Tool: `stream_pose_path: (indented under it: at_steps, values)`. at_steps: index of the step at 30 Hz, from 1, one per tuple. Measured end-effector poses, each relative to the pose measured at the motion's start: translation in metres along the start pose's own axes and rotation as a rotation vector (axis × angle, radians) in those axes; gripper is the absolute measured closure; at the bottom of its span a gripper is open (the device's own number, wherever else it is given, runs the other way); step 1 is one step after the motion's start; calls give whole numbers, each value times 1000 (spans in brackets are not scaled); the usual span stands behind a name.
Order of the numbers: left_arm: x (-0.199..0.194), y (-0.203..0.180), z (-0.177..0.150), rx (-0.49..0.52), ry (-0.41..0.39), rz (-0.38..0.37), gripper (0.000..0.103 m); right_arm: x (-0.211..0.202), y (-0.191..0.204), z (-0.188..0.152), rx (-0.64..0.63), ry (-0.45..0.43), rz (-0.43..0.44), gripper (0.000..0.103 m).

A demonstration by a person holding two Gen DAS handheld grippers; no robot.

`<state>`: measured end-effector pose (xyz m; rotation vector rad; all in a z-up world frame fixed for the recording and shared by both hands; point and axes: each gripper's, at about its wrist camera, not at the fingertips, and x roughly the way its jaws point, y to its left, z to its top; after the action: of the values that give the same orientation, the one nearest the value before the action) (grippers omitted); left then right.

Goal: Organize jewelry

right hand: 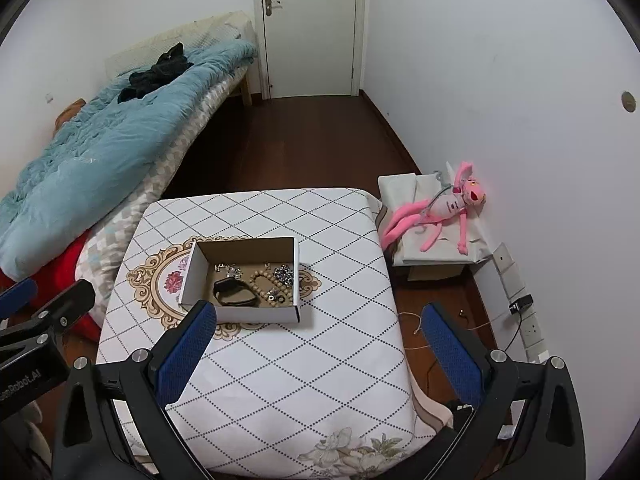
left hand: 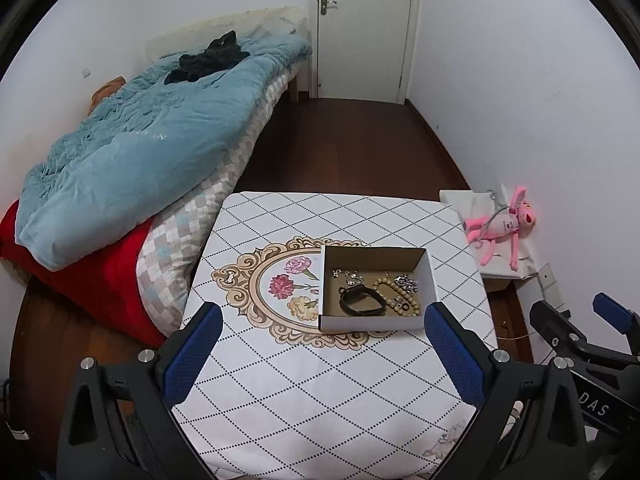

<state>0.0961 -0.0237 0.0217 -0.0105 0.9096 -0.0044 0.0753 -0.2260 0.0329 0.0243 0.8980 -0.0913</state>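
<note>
A shallow white cardboard box (left hand: 430, 276) (right hand: 191, 276) sits in the middle of the table (left hand: 300, 380) (right hand: 288, 380). Inside lie a black band (left hand: 360, 300) (right hand: 234, 294), a beige bead bracelet (left hand: 386, 284) (right hand: 264, 280), silver chain pieces (left hand: 406, 282) (right hand: 284, 272) and small silver charms (left hand: 348, 276) (right hand: 230, 269). My left gripper (left hand: 322, 320) is open and empty, held above the table's near side. My right gripper (right hand: 320, 320) is open and empty, to the right of the box. Each gripper shows at the edge of the other's view.
A bed (left hand: 140, 152) (right hand: 100, 148) with a blue quilt and red blanket runs along the table's left side. A pink plush toy (left hand: 506, 224) (right hand: 444, 208) lies on a low white stand to the right. A door (left hand: 364, 20) stands at the back.
</note>
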Motion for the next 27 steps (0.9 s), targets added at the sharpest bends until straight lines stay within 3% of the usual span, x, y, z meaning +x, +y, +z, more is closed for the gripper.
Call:
stream_pose_path:
  at_steps: [13,27]
  values:
    - [48,0,8,7,95,40,0,56,13,22,-39,95,-24,0]
    - [58,-1,5,6,122,36,0,70,14,21,-66,133,-38,0]
